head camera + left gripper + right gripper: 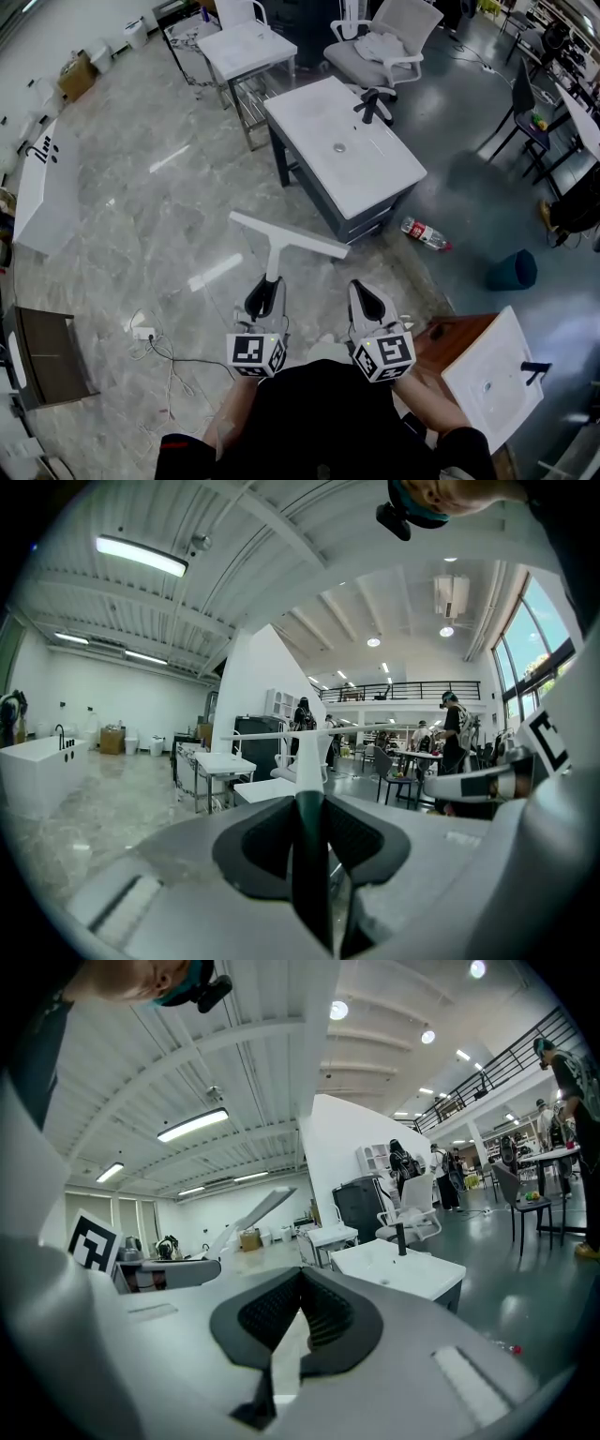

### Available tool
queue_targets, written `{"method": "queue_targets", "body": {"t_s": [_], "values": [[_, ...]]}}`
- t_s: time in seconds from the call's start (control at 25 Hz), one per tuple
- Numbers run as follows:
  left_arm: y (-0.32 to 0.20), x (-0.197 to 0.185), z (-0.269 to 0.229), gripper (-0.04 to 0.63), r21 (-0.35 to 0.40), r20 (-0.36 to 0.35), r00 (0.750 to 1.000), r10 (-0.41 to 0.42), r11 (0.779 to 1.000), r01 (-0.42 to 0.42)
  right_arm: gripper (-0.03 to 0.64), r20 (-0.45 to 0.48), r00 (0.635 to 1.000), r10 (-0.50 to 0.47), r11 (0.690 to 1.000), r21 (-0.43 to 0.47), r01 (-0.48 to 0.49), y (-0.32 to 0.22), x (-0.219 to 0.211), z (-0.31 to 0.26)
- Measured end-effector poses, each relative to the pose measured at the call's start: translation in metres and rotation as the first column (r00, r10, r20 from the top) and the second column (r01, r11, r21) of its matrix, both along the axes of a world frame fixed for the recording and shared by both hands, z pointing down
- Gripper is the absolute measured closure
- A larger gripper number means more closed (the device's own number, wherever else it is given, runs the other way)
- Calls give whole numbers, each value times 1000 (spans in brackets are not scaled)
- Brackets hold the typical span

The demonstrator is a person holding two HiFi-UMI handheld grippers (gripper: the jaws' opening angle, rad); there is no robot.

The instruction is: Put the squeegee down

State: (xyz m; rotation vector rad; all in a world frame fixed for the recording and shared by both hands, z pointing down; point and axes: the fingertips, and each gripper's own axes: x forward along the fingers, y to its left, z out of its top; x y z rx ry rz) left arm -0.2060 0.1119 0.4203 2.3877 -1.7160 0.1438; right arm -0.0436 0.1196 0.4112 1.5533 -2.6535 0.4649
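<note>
Head view shows the squeegee (277, 246) off every surface. Its handle is pinched between the jaws of the left gripper (265, 296), and its white blade lies crosswise over the grey floor (141, 206), short of the near corner of the white basin worktop (314, 117). The left gripper view confirms both pads press on the dark handle. The right gripper (370, 298) rides beside it, apart from the squeegee, jaws pressed together on nothing. By my reading the putting-down is not begun. The squeegee has to be brought to a resting place, lowered and let go; which place is meant I cannot tell.
</note>
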Motion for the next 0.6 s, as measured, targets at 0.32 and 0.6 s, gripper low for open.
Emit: {"method": "queue_targets", "body": {"t_s": [0.32, 0.6], "values": [[-22, 26, 0, 489, 0, 3, 1000, 1, 1000, -1, 614, 12, 1000, -11, 1000, -12, 11, -23, 21, 5], [-37, 52, 2, 489, 1, 7, 999, 40, 999, -40, 614, 14, 1000, 18, 1000, -11, -18, -30, 44, 7]]}}
